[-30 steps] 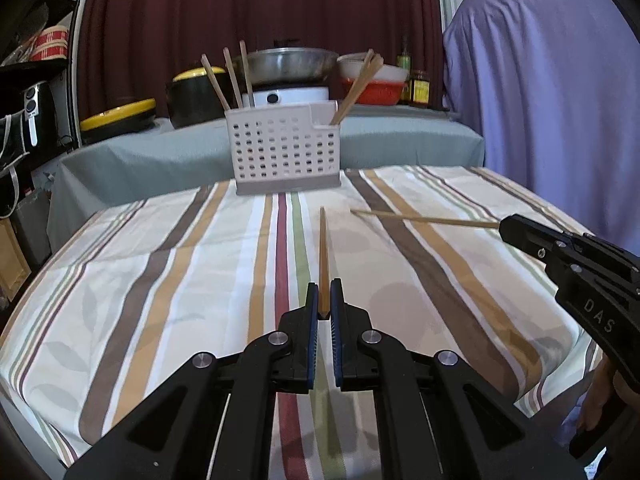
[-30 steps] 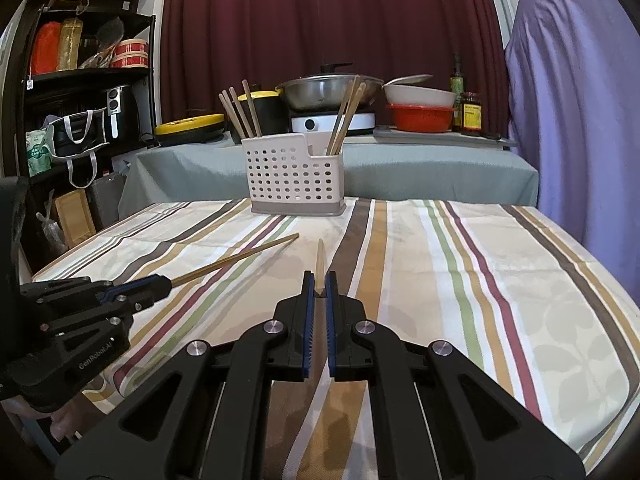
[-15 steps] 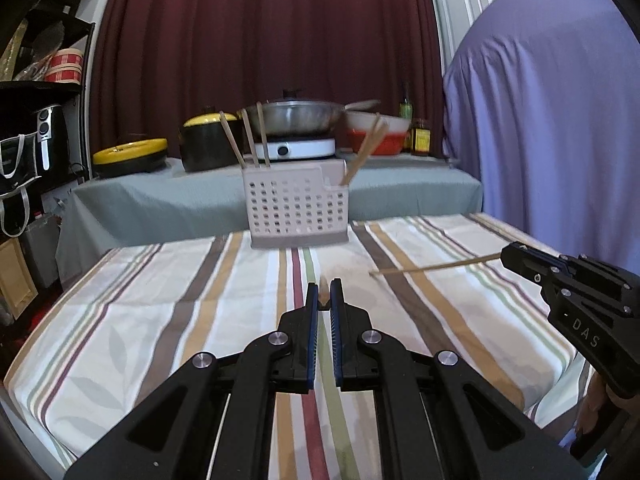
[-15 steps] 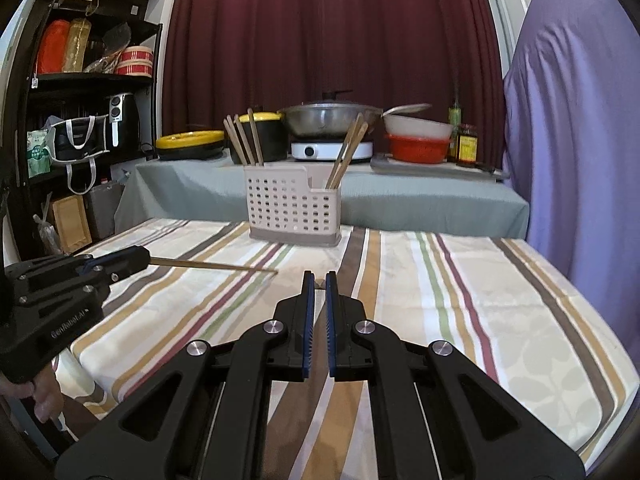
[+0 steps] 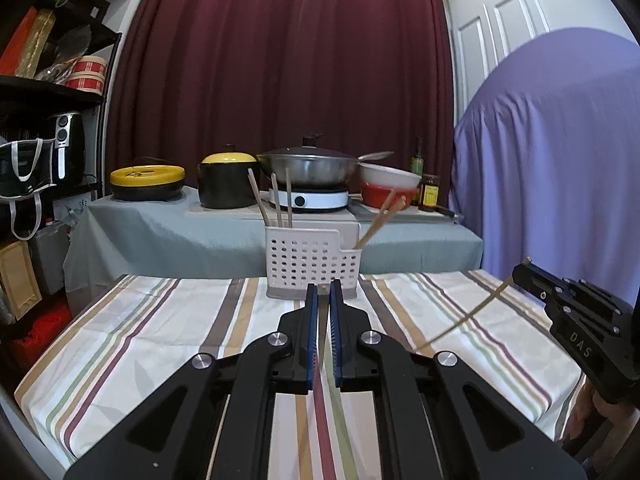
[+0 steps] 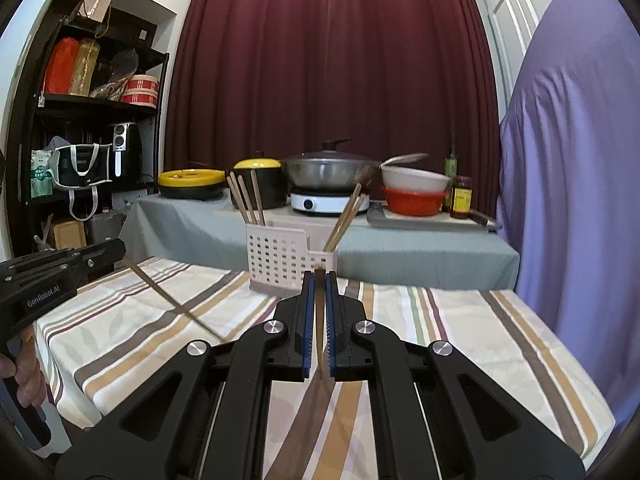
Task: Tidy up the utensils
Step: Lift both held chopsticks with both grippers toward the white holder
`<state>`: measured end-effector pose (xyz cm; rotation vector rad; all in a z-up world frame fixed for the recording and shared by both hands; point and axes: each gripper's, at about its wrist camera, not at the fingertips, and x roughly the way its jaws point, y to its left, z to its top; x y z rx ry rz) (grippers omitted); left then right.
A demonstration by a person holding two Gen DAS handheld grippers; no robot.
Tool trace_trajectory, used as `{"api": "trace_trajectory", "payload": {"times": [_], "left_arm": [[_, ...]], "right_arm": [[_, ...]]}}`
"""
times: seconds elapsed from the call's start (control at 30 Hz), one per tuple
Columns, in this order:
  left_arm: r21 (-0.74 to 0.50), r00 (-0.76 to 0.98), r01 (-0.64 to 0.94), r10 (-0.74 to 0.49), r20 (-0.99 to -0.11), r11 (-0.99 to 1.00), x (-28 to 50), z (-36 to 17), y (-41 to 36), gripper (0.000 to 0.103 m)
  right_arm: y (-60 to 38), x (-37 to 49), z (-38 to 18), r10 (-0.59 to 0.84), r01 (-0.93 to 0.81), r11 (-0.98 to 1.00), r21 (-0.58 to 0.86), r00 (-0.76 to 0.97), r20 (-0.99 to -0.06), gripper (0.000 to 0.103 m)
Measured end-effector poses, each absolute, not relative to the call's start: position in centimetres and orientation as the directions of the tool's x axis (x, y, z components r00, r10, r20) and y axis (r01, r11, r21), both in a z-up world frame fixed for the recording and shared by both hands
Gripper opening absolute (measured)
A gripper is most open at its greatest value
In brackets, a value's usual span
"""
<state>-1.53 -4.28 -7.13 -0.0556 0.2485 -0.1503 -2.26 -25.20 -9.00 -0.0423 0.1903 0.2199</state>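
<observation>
A white perforated utensil holder [image 5: 312, 266] [image 6: 286, 258] stands at the table's far edge with several wooden chopsticks upright in its two compartments. My left gripper [image 5: 323, 294] is shut on a wooden chopstick [image 6: 172, 300], which hangs down toward me. My right gripper [image 6: 319, 278] is shut on another wooden chopstick [image 5: 468, 316], which also slants down. Both grippers are lifted above the striped tablecloth [image 5: 160, 332], short of the holder. The right gripper's body [image 5: 576, 316] shows at the left view's right edge.
Behind the table is a grey-covered counter [image 5: 200, 232] with pots, a wok on a burner [image 5: 308, 168], bowls and bottles. A shelf unit [image 6: 80, 120] stands at the left. A purple-covered object [image 5: 560, 160] stands at the right.
Both grippers rose and tipped up, lifting their chopsticks off the table. The chopsticks swung from pointing ahead to hanging down. The holder now sits just beyond the fingertips.
</observation>
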Motion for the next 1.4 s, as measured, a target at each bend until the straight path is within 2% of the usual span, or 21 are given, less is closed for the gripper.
{"api": "trace_trajectory", "payload": {"times": [0.7, 1.1, 1.4], "left_arm": [[-0.113, 0.947, 0.112, -0.140, -0.289, 0.987, 0.5, -4.2, -2.0, 0.007], [-0.133, 0.940, 0.085, -0.124, -0.319, 0.987, 3.0, -3.2, -0.7, 0.007], [-0.121, 0.951, 0.086, -0.118, -0.288, 0.989, 5.2, -1.7, -0.2, 0.007]], "right_arm": [[-24.3, 0.0, -5.8, 0.233, -0.242, 0.970, -0.027, 0.956, -0.176, 0.006], [-23.5, 2.4, -4.8, 0.257, -0.265, 0.964, -0.015, 0.946, -0.199, 0.006], [-22.6, 4.8, -3.8, 0.276, -0.286, 0.958, -0.014, 0.936, -0.219, 0.006]]}}
